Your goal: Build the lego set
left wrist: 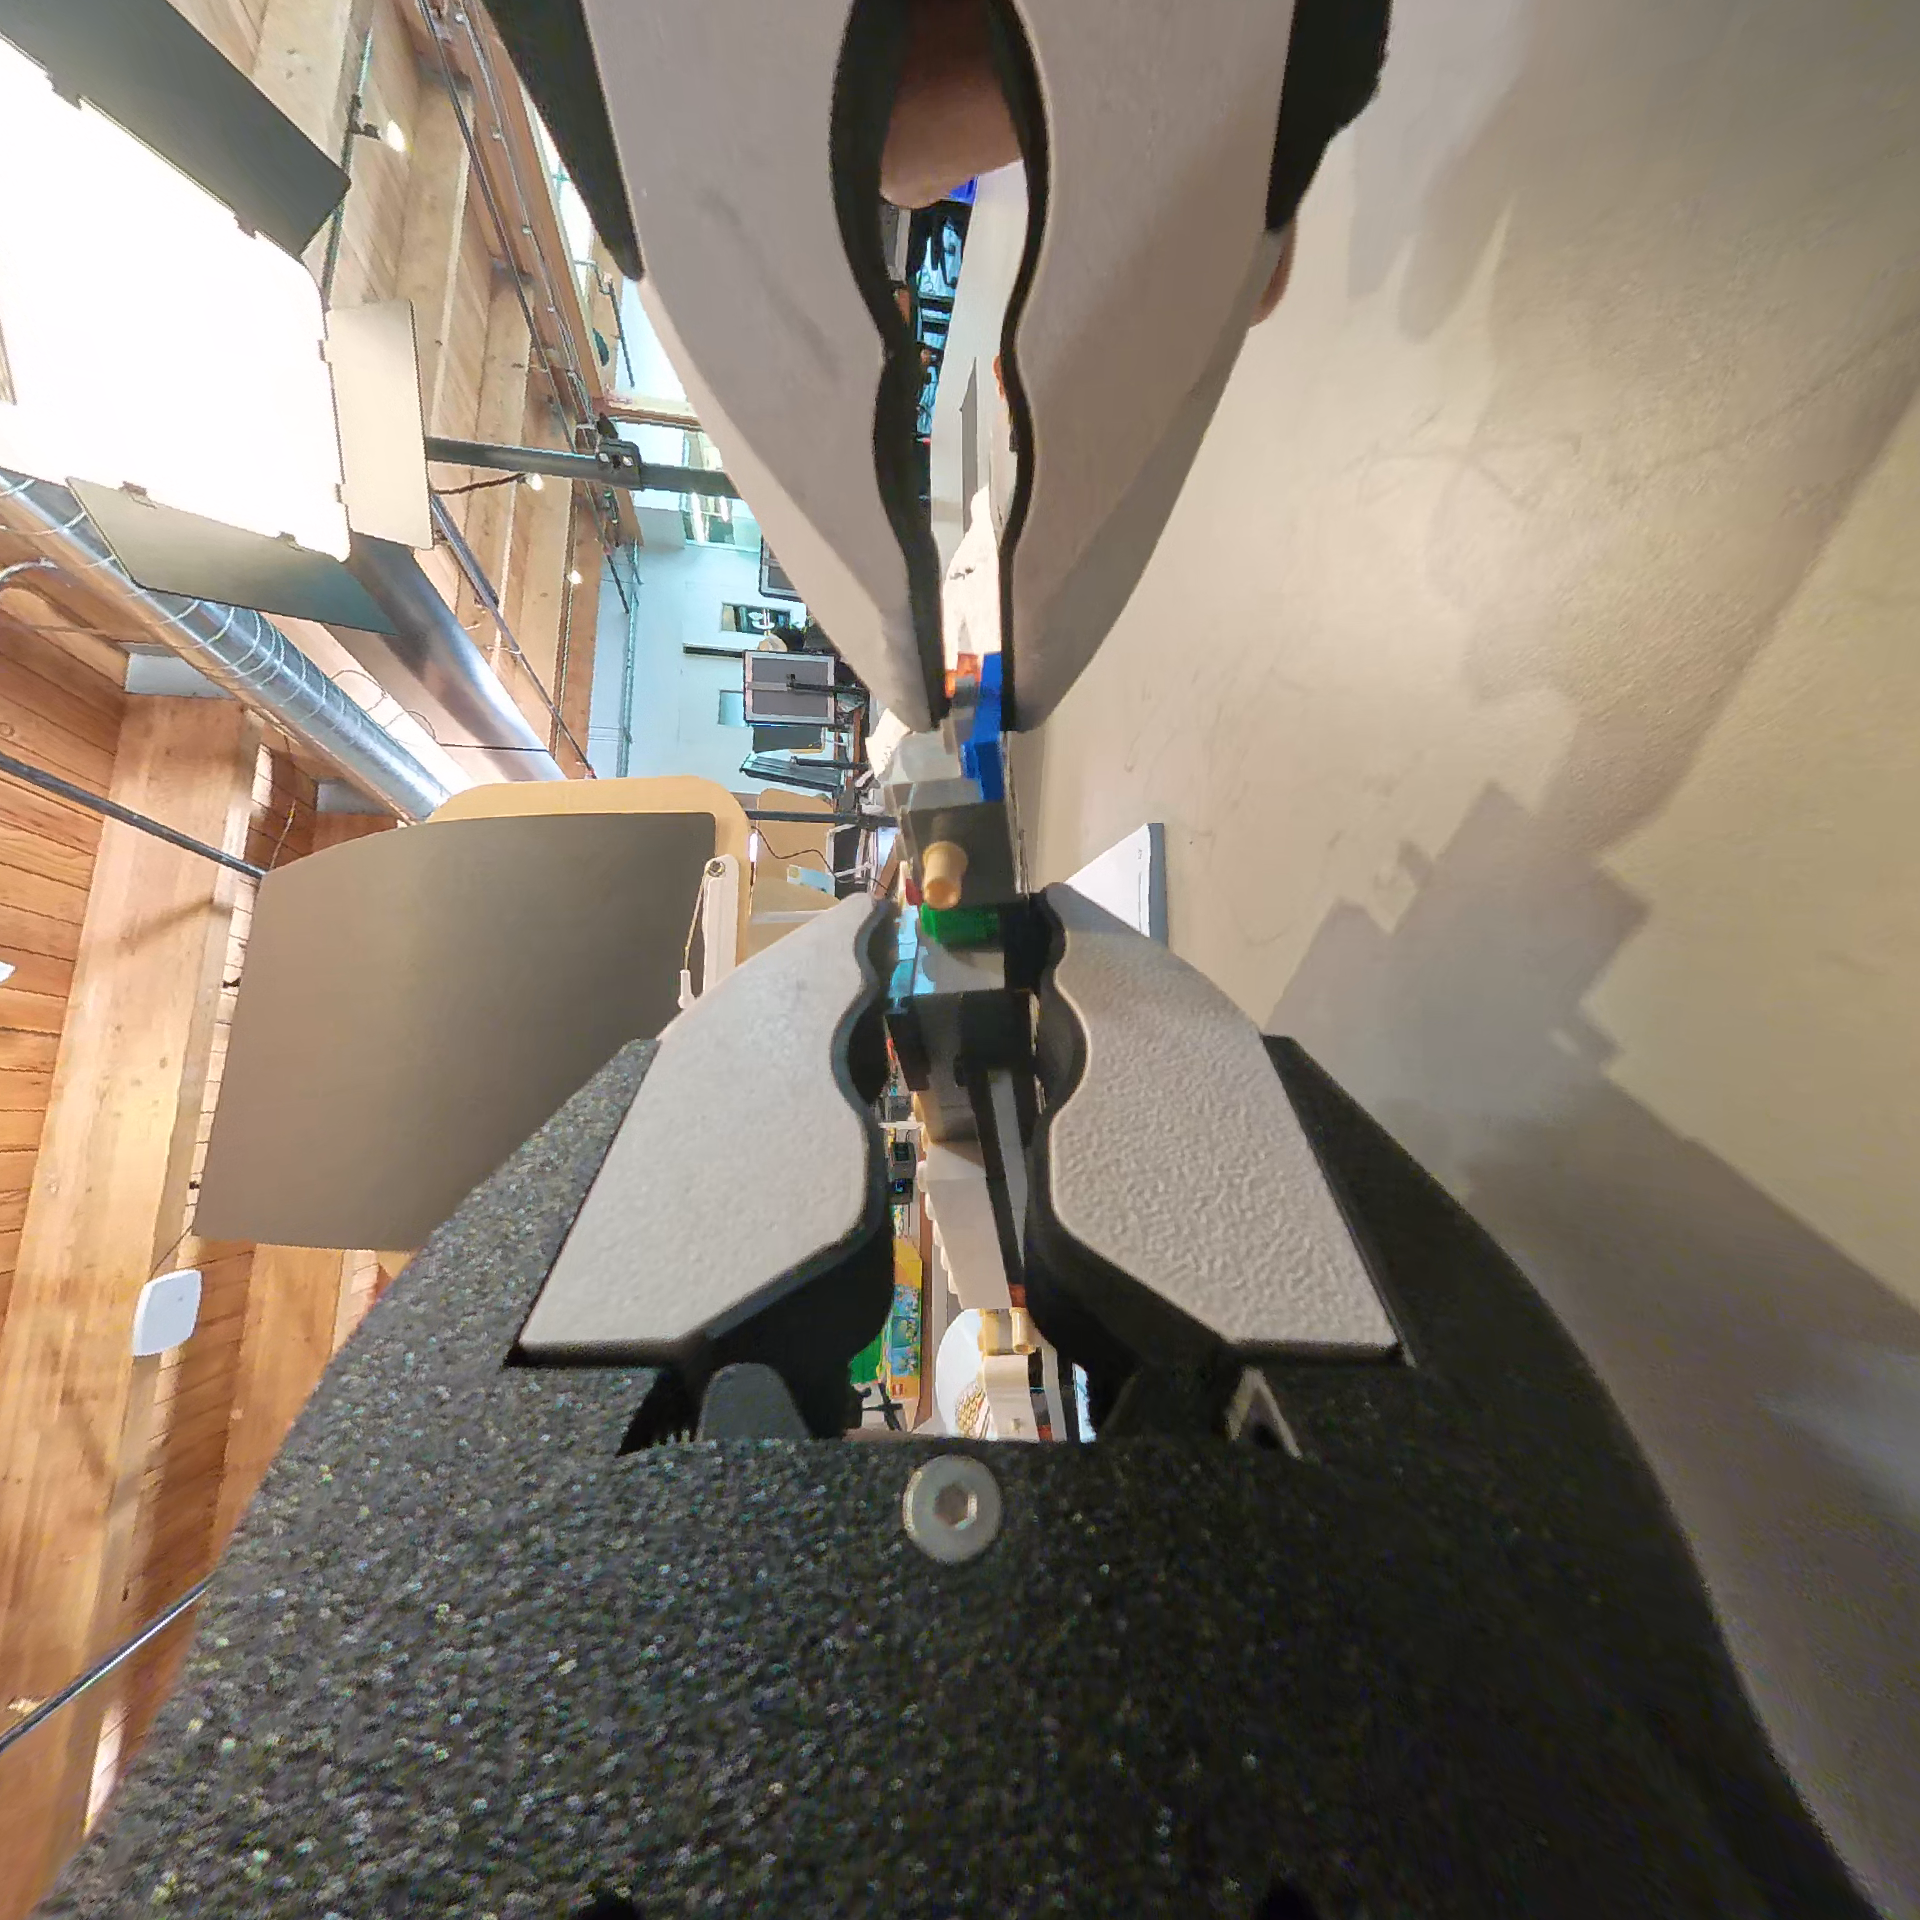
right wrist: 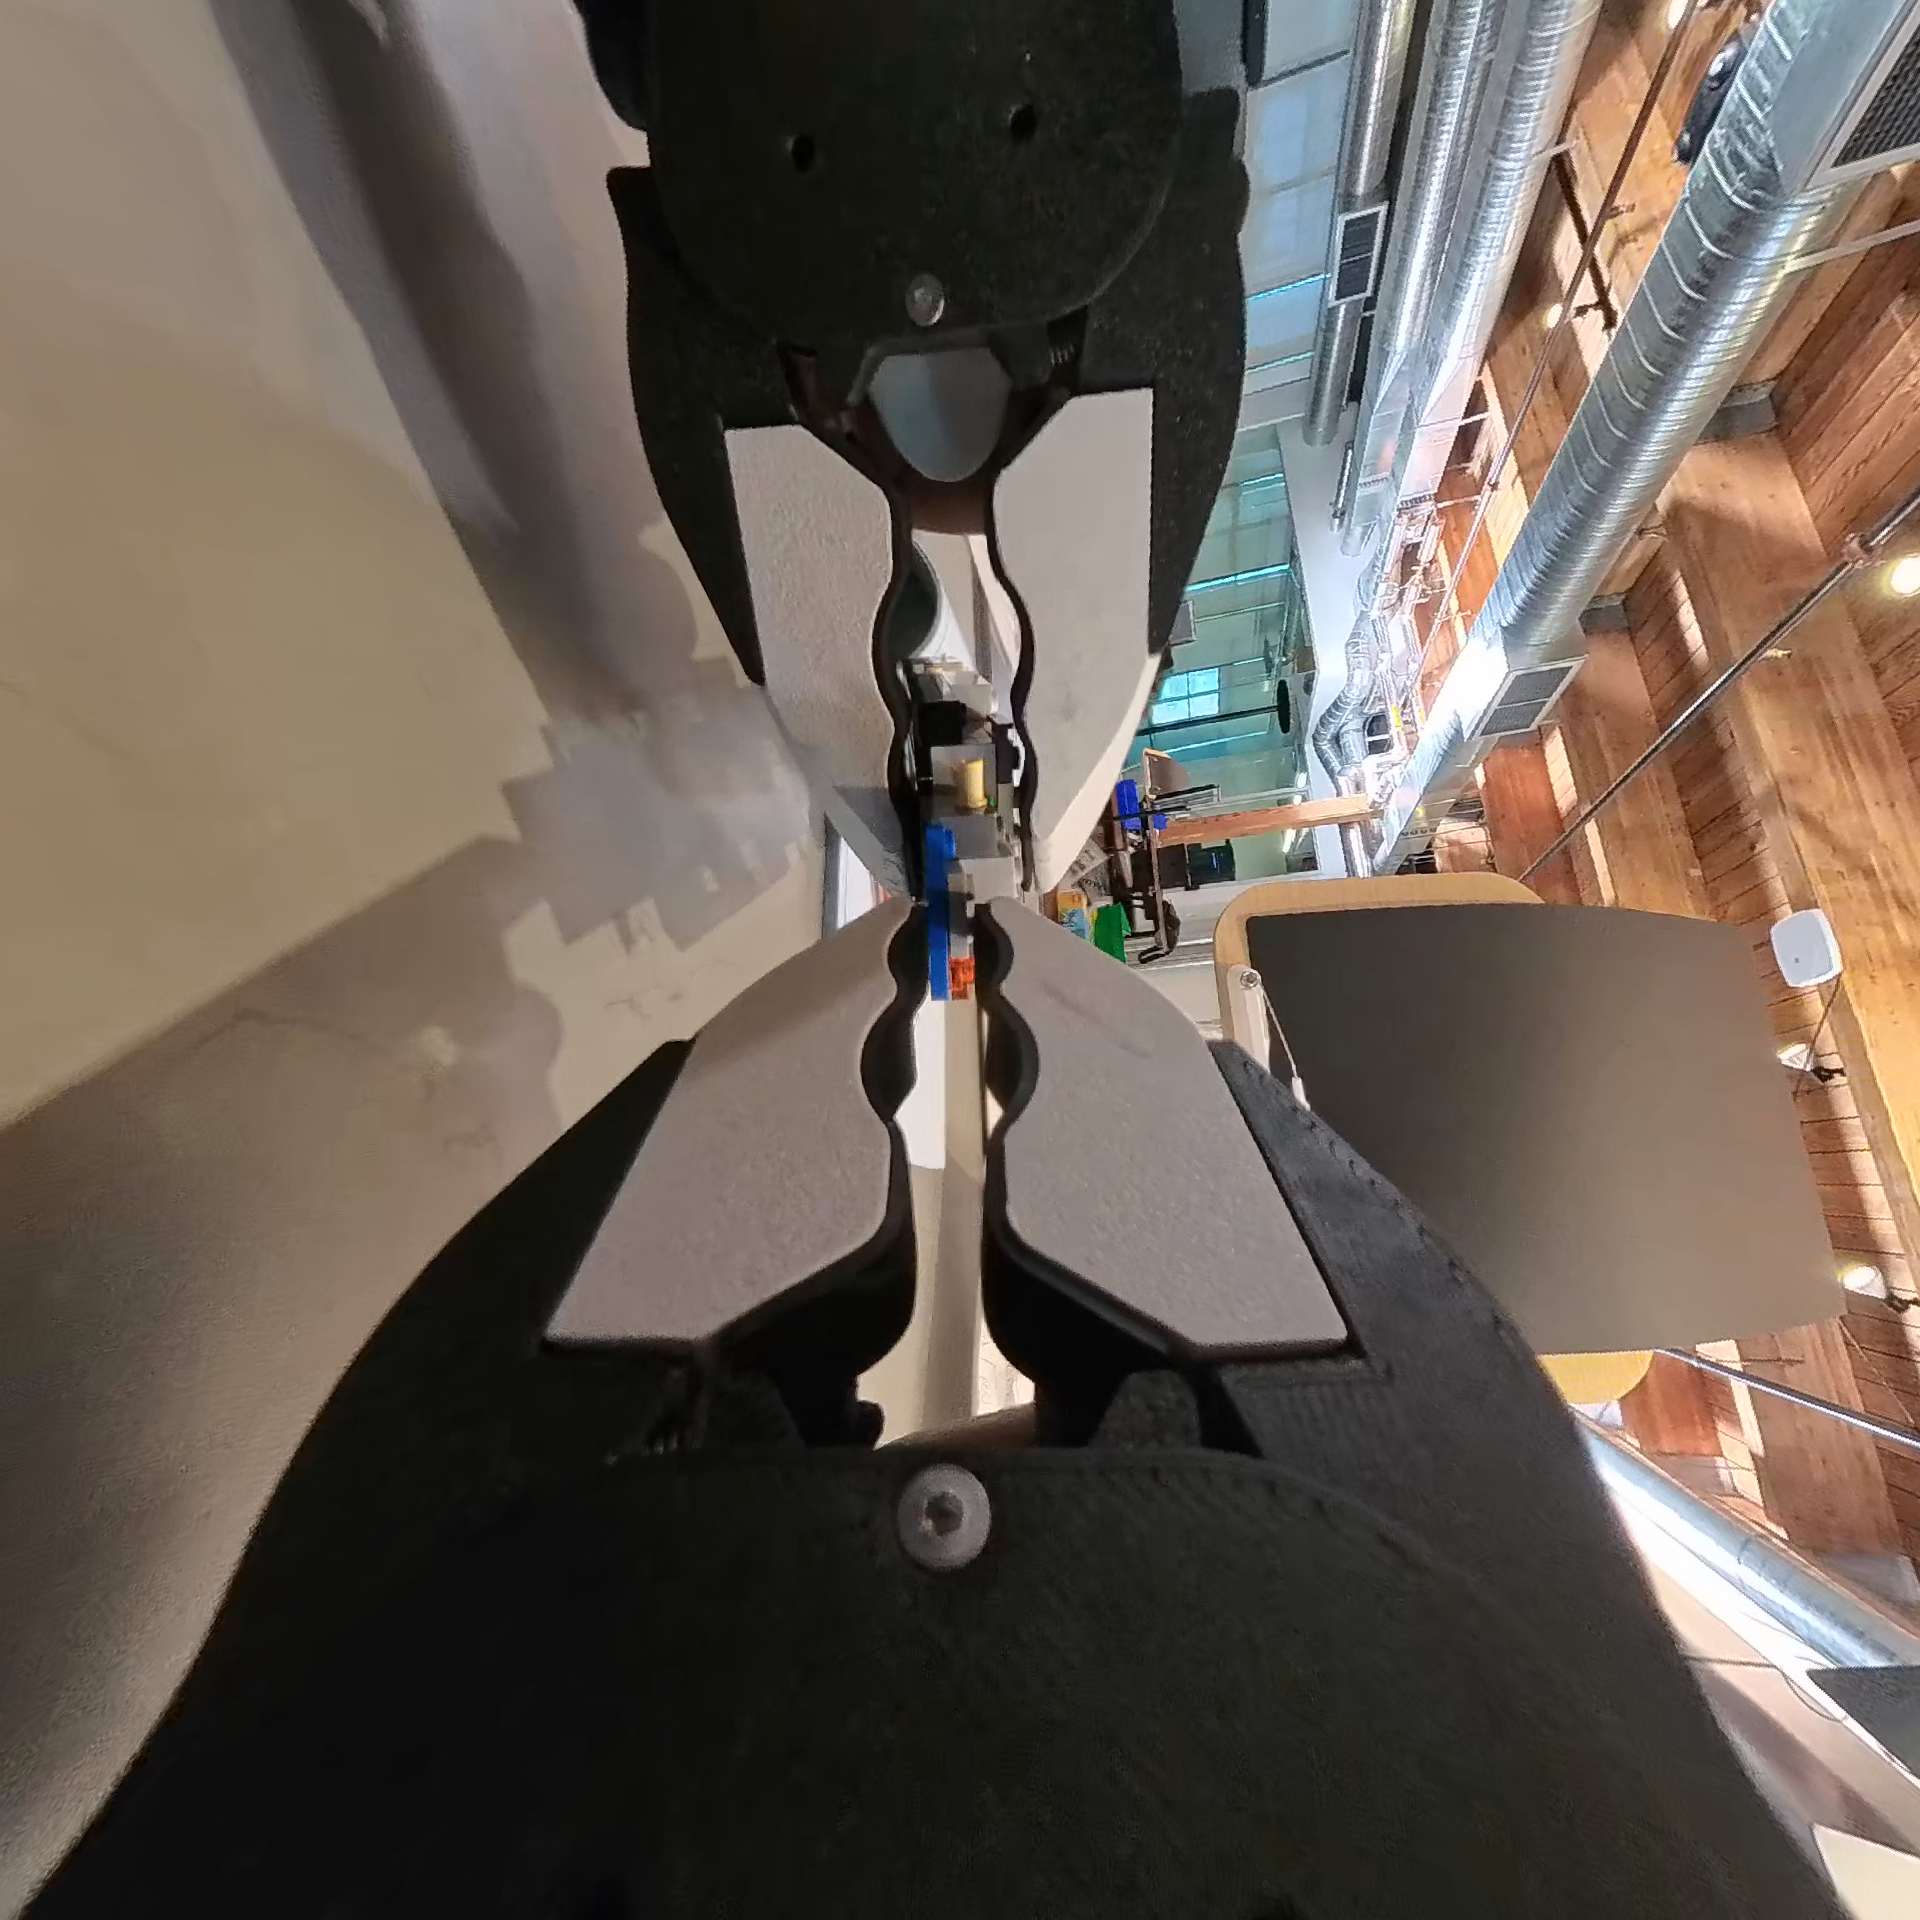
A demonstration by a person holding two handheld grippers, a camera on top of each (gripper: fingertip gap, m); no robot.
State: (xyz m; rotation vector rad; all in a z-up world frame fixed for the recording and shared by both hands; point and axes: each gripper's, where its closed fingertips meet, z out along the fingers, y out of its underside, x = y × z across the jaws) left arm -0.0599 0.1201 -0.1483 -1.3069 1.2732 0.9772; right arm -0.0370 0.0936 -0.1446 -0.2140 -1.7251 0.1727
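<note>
Left wrist view: the left gripper [left wrist: 961,935] is clamped on the near end of a brick model [left wrist: 961,831], its pads pressing the black and green bricks. The model is a short bar of small plastic bricks, grey in the middle with a tan peg [left wrist: 940,860] standing out. It is held in the air between the 2 grippers, just beside the pale table [left wrist: 1455,520] on the right. The right gripper [left wrist: 971,717] faces in from the far side, its tips at the blue brick [left wrist: 987,717].

I judge the model light, stiff and smooth, and likely to snap apart at its joints; hold it across flat brick faces, not the peg.

Right wrist view: the right gripper [right wrist: 951,935] is narrowed onto the blue and orange end, pads pressing it. Only here do the orange brick [right wrist: 963,975] and the left gripper's black body [right wrist: 914,208] show plainly; the green brick shows clearly only in the left view.
</note>
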